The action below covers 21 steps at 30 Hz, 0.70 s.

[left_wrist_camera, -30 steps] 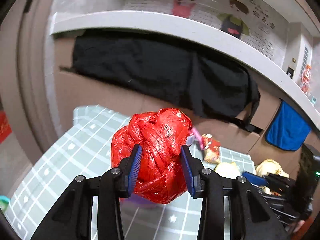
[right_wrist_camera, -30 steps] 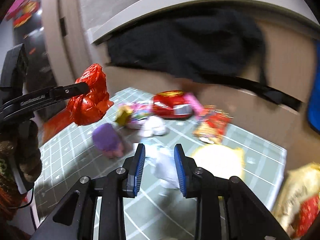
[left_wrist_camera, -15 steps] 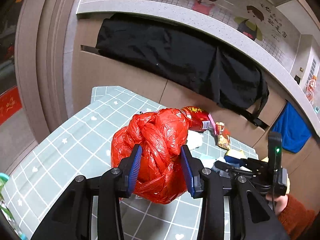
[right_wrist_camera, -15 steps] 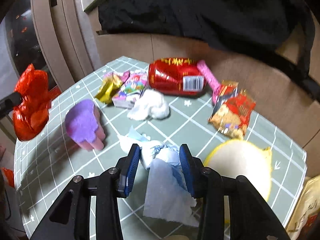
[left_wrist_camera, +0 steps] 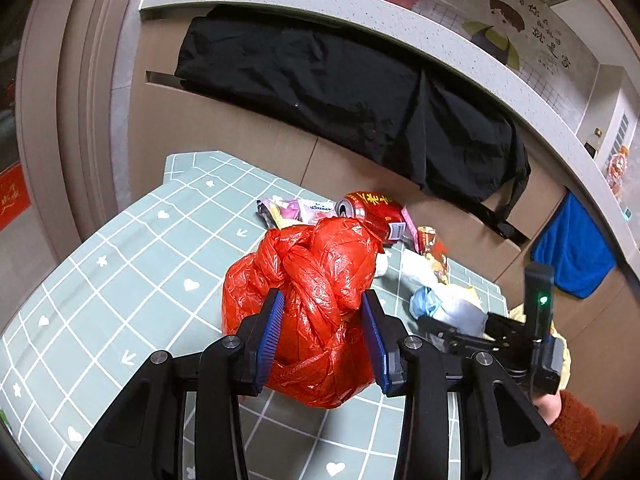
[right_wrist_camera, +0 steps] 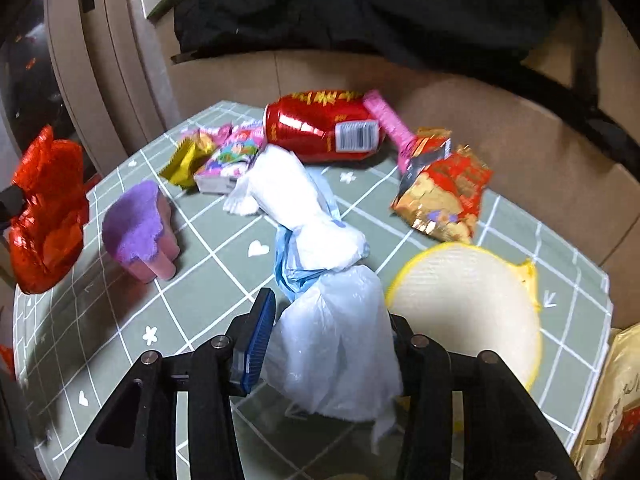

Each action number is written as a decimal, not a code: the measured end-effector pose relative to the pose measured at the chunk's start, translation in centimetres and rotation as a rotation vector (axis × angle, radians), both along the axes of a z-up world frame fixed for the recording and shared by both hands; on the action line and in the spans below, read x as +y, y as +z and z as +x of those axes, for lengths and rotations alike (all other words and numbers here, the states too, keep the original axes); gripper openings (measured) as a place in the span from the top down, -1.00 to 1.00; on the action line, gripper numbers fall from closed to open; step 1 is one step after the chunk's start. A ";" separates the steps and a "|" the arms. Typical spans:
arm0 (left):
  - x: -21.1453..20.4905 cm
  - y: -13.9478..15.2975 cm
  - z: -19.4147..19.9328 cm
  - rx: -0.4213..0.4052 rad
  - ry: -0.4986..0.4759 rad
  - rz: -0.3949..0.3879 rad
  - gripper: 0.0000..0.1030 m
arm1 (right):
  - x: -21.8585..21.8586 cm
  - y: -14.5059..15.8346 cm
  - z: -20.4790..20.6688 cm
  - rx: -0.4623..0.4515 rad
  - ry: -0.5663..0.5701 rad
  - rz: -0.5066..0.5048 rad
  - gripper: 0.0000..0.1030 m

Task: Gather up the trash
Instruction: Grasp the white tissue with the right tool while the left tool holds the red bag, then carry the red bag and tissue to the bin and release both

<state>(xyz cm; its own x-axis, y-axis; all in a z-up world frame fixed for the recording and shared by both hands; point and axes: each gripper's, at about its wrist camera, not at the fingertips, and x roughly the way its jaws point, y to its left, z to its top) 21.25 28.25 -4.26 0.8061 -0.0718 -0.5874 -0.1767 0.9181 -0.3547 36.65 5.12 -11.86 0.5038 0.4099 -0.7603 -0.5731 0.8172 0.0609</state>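
Left tool (left_wrist_camera: 323, 338) clamped on crinkly red plastic bag (left_wrist_camera: 316, 300); right tool (right_wrist_camera: 328, 340) straddles crumpled white tissue wad (right_wrist_camera: 332, 344), grip unclear; dented red can (right_wrist_camera: 324, 126) on gridded worktop (right_wrist_camera: 192, 288).

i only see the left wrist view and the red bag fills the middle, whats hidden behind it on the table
Observer: A purple-topped pink toy stands on the green mat, close beside the red bag.
Operator: ok and the right one, has it got anything
Observer: The right gripper has its fingers on either side of a white and blue tissue wad. One finger is hidden behind the wad, so I cannot tell whether it is clamped.
Operator: whats next to that wad
Observer: A round white pad with a yellow rim lies on the mat just to its right.
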 end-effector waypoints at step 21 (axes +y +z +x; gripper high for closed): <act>-5.1 3.5 1.7 -0.077 -0.083 0.096 0.21 | -3.8 7.9 -2.3 -0.103 -0.031 0.133 0.72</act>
